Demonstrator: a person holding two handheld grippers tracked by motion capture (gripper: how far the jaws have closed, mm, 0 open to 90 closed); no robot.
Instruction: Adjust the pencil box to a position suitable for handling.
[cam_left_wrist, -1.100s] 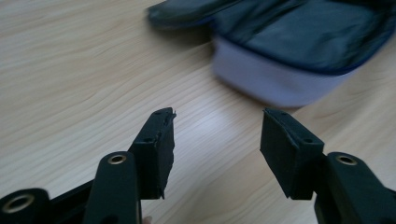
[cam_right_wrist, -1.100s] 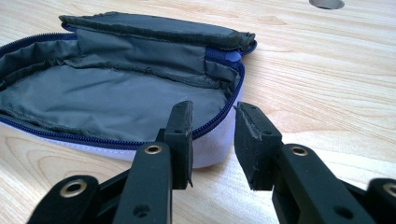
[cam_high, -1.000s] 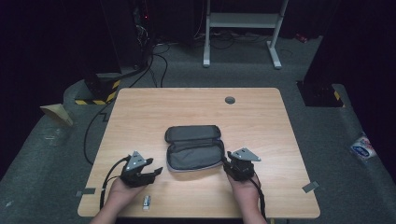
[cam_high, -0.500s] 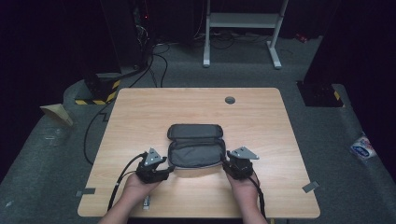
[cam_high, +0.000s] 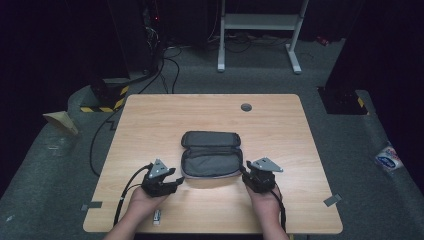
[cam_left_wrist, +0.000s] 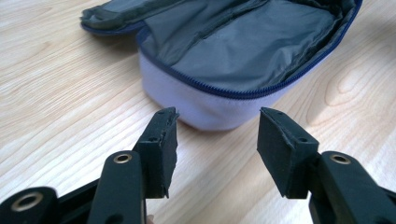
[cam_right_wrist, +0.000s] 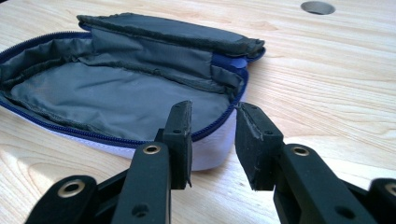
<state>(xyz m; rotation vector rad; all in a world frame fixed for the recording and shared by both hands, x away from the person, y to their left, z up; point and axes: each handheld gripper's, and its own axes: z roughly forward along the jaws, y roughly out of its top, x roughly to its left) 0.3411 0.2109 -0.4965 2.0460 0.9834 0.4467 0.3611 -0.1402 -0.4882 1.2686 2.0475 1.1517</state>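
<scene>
You've got the open pouch (cam_high: 211, 154) sitting mid-table, a bit toward your side, long axis running left to right across the table (cam_high: 150, 120), lid half flopped back away from you and the grey lining facing up. Left tool (cam_left_wrist: 217, 135) is spread wide, jaws empty, aimed at the near left corner but not touching it. Right tool (cam_right_wrist: 212, 135) is narrower, with the zipper rim at the right end sitting right between its jaws; I can't tell if it's actually pinching yet. Looks to me like you're lining up to grab both ends. Next move probably needs the left tool eased forward onto that rim before you close anything.
</scene>
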